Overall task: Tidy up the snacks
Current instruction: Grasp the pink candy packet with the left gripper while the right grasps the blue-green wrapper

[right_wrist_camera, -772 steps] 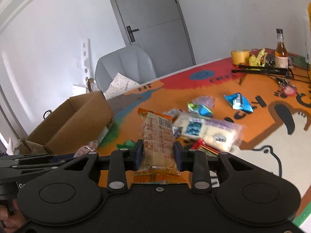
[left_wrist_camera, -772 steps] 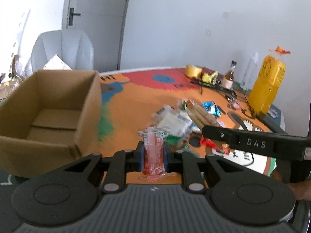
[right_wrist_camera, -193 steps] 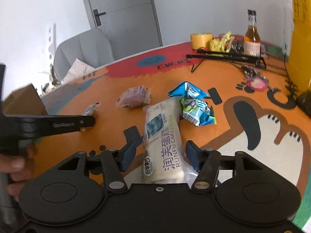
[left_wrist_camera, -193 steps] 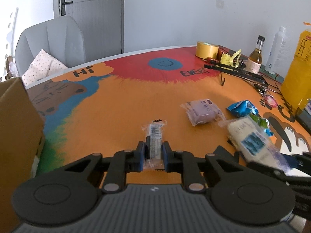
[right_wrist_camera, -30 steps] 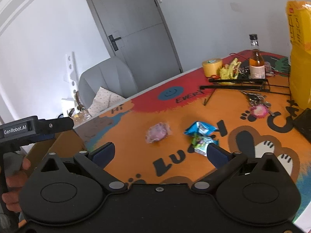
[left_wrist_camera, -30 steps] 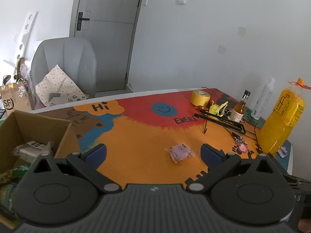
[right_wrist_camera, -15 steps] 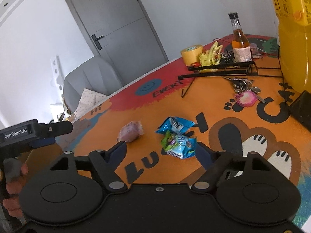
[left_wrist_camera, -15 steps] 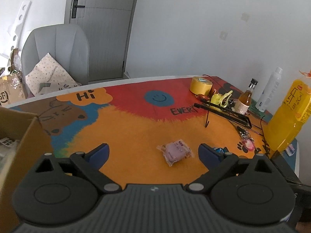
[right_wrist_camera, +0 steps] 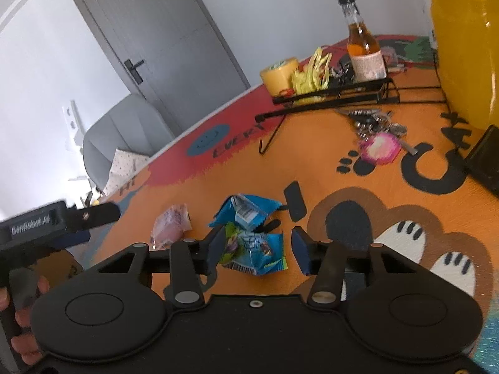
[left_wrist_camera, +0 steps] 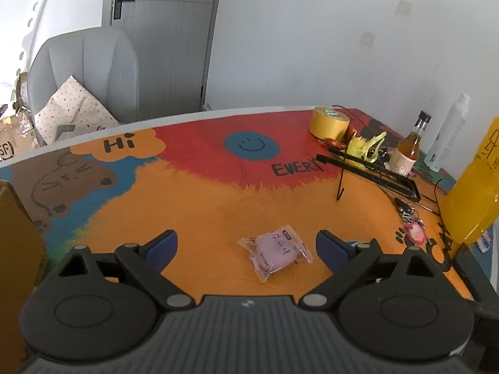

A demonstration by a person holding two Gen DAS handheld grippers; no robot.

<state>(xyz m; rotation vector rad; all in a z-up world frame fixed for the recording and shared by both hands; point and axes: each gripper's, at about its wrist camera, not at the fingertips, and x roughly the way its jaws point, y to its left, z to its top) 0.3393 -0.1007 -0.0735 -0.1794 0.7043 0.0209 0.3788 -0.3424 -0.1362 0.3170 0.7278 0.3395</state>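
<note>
Claws flank loose snacks for pickup: left claw (left_wrist_camera: 246,246) wide open around pink packet (left_wrist_camera: 276,251) on tabletop (left_wrist_camera: 193,205), right claw (right_wrist_camera: 257,251) closing, not yet gripping, on green-blue packet (right_wrist_camera: 254,251).

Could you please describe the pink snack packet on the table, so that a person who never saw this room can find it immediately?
Start from the painted table mat and go to its plain orange area, below the word "EVERY". There a small snack packet lies flat, in front of the open left gripper. It is the only clear wrapper with a pale pink cake inside; the nearest packets are blue and green.
</note>
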